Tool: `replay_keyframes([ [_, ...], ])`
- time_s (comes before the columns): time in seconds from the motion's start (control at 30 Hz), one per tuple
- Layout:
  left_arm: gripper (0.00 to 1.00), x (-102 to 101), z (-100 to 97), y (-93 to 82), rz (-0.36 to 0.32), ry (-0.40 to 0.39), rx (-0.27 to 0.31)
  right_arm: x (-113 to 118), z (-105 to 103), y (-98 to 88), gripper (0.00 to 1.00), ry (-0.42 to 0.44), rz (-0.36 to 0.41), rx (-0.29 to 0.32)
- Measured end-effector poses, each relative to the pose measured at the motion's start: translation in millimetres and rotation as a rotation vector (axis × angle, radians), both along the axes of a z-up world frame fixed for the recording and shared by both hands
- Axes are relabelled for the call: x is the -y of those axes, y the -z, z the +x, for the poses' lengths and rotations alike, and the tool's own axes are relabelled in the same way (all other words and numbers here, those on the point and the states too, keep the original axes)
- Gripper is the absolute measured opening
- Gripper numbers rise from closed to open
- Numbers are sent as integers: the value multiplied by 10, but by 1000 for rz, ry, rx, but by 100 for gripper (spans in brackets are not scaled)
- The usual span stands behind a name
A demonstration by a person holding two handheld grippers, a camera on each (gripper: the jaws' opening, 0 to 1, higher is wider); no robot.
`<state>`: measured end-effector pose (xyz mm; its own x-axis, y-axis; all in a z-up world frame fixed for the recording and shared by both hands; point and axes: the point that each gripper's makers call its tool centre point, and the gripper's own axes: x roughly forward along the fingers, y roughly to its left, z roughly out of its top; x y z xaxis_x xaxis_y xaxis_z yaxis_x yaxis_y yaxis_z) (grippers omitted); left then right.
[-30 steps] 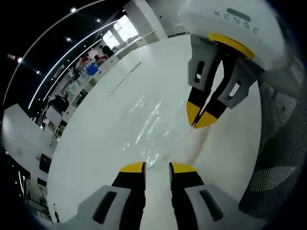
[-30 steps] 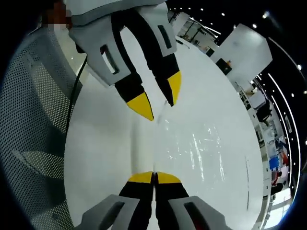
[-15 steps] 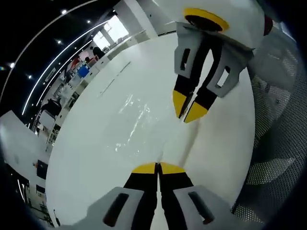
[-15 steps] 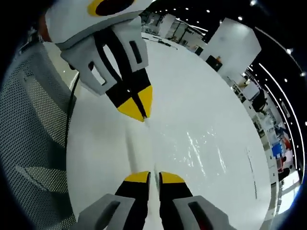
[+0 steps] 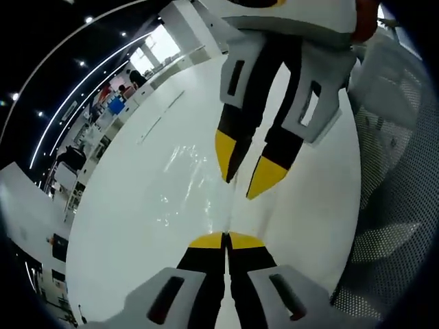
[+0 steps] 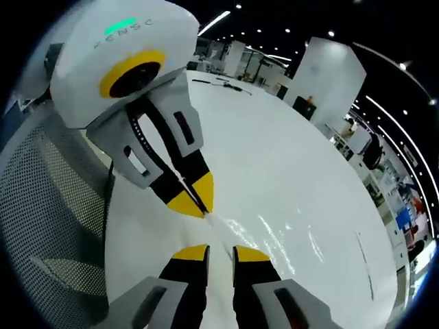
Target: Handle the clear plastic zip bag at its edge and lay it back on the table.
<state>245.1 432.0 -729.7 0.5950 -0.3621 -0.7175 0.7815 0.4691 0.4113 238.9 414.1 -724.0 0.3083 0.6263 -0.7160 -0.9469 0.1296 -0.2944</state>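
The clear plastic zip bag (image 5: pixel 184 179) lies flat on the white table (image 5: pixel 123 233), showing mostly as glints. My left gripper (image 5: pixel 225 238) is shut on the bag's near edge. In the left gripper view, my right gripper (image 5: pixel 239 190) comes down from the top, open, with its yellow tips just above that edge. In the right gripper view, my right gripper (image 6: pixel 220 252) stands open with a gap over the bag's edge. The left gripper (image 6: pixel 193 200) is closed right in front of it, and the bag (image 6: pixel 278 236) spreads to the right.
A grey mesh chair back (image 5: pixel 401 205) stands against the table's side, also the mesh chair back (image 6: pixel 48 205) in the right gripper view. A thin dark item (image 6: pixel 221 81) lies at the table's far end. Desks and people fill the hall behind.
My left gripper closed on the bag's edge. My right gripper, shut a second ago, has opened and moved closer to the left one.
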Motion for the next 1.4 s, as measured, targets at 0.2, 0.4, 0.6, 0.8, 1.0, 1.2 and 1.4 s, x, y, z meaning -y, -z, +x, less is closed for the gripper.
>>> replay_keyframes([
  [0.2,0,31,-16,-23,12,19,5,-79,-99,-15,9,-83,-31,42],
  [0.4,0,67,-64,-38,14,62,10,-150,-126,-21,6,-132,-16,47],
  [0.6,0,61,-108,-43,25,110,16,-151,-153,5,3,-195,-44,79],
  [0.8,0,96,-154,-3,50,140,9,-195,-208,35,2,-226,-61,93],
  [1.0,0,109,-178,3,42,149,-1,-170,-230,53,0,-278,-118,173],
  [1.2,0,113,-178,44,30,150,-10,-167,-243,67,0,-246,-104,153],
  [1.4,0,101,-170,76,24,134,-33,-140,-239,95,0,-231,-107,131],
])
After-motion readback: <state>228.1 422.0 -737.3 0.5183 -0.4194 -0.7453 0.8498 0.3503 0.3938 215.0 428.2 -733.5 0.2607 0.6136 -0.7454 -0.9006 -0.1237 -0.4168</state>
